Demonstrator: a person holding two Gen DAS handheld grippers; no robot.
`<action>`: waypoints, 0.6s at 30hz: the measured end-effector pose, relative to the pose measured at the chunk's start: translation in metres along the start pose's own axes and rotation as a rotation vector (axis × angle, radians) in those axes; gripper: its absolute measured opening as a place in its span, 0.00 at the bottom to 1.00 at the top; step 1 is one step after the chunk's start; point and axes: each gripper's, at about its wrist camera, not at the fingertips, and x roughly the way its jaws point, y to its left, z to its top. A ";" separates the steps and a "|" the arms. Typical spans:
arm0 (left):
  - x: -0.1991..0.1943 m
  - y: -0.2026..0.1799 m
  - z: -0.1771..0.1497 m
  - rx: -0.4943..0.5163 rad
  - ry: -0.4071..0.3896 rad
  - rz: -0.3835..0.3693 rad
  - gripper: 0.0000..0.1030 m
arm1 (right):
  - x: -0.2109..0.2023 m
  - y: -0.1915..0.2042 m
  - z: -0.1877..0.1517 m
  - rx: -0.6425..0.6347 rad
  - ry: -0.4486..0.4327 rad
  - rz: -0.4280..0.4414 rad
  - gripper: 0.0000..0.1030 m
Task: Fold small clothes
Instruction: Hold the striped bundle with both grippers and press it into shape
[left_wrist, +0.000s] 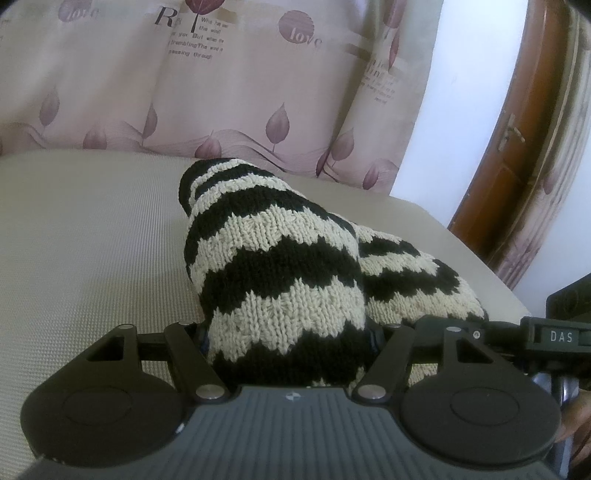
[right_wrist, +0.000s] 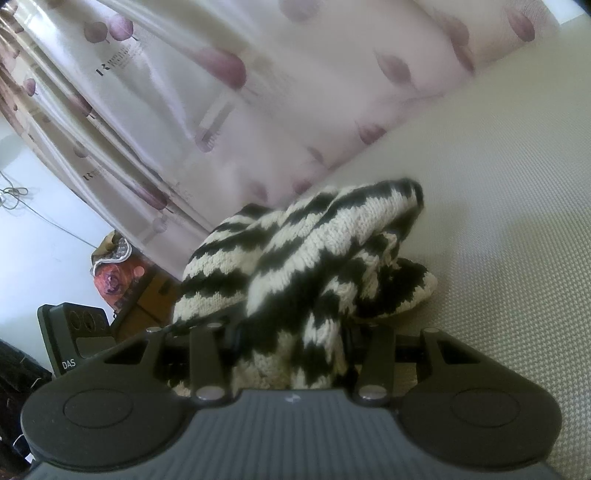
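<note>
A black-and-cream zigzag-striped knitted garment is seen bunched up on the pale grey woven-textured surface, near its right edge in the left wrist view. One end of the knit is pinched between the jaws of the left gripper; the fabric fills the gap from pad to pad and is humped up away from the tool. Just to the right, the other tool's black body with a "DAS" label is glimpsed. In the right wrist view the same garment is gripped by the right gripper, its jaws pressed in on a thick fold, and the far part is draped in loose layers onto the surface. A pink curtain printed with mauve leaves and lettering is hung behind. A brown wooden door is seen far right. No container is shown.
</note>
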 end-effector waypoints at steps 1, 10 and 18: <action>0.001 0.000 0.000 0.000 0.002 0.001 0.65 | 0.001 -0.001 0.000 0.000 0.001 -0.002 0.44; 0.011 0.002 -0.002 -0.008 0.015 0.004 0.66 | 0.007 -0.005 -0.001 0.010 0.010 -0.011 0.44; 0.016 0.008 -0.007 -0.023 0.022 0.009 0.69 | 0.013 -0.008 0.001 0.006 0.023 -0.021 0.44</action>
